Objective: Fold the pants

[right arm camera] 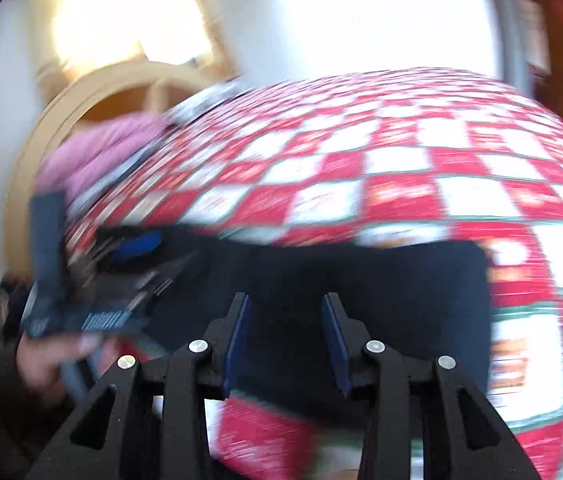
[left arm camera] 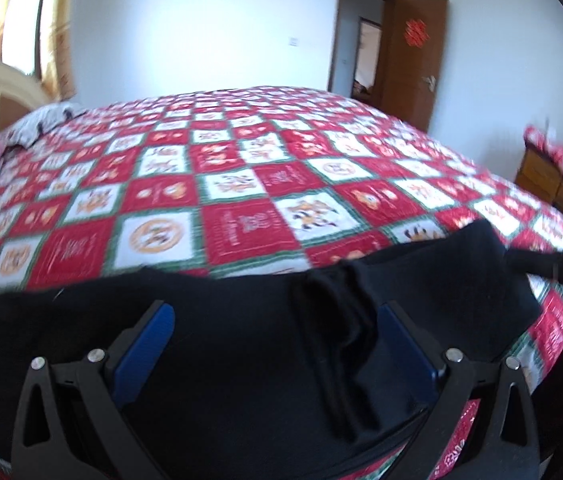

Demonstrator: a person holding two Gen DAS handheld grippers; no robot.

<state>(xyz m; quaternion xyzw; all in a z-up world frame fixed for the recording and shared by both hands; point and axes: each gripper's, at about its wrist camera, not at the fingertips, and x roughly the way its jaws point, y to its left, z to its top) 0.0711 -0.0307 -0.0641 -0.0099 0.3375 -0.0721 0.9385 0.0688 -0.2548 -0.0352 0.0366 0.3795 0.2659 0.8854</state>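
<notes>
A: Pants: what does each claw show?
B: Left gripper (left arm camera: 277,320), fingers spread wide and released, hovers over black pants (left arm camera: 241,360) on the checkered quilt (left arm camera: 241,184).
A: And the other view?
B: Right gripper (right arm camera: 284,312), parted and empty; only it shows a blurred hand (right arm camera: 53,360).

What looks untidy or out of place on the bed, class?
The black pants are rumpled: a bunched ridge of fabric stands up between the open left gripper fingers. The quilt lies smooth.
</notes>
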